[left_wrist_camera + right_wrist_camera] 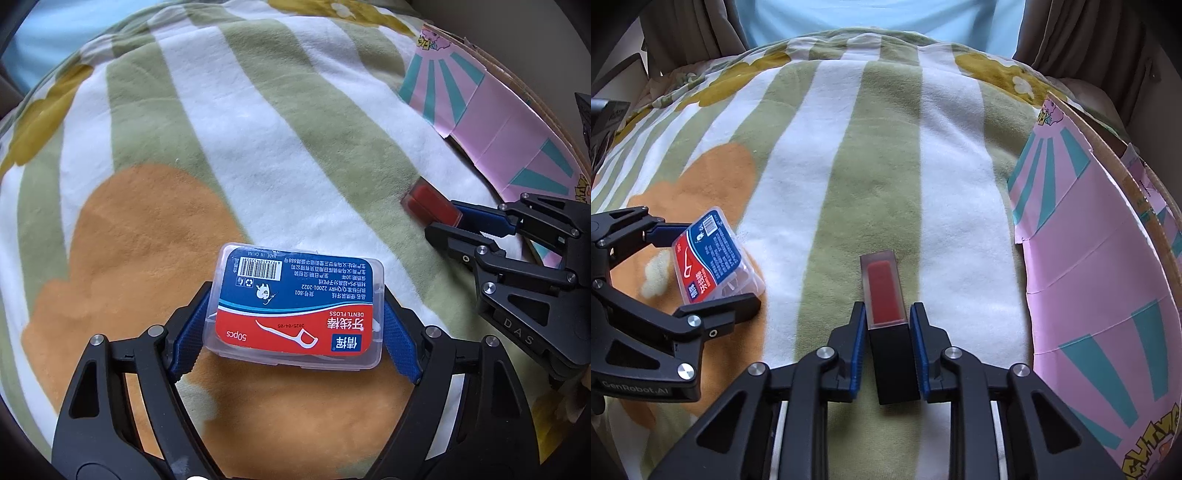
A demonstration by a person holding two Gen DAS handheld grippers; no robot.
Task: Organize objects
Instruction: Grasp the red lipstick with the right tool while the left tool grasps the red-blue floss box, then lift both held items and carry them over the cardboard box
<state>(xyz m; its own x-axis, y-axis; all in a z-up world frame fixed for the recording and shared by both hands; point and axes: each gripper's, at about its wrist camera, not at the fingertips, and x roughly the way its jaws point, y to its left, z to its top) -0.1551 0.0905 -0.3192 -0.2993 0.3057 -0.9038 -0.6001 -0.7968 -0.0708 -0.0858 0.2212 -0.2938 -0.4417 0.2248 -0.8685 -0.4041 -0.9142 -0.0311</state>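
My left gripper (295, 325) is shut on a clear dental floss box (299, 306) with a red and blue label, held just above the striped blanket. It also shows in the right wrist view (713, 258) at the left. My right gripper (888, 325) is shut on a red lipstick tube (886, 295) with a black cap (894, 365) and a frosted casing. The lipstick also shows in the left wrist view (430, 205), held by the right gripper (443, 221) at the right.
A green and white striped blanket (886, 147) with orange patches covers the surface. A pink cardboard box (1089, 277) with teal rays stands open at the right, and shows in the left wrist view (491, 122). Curtains hang at the back.
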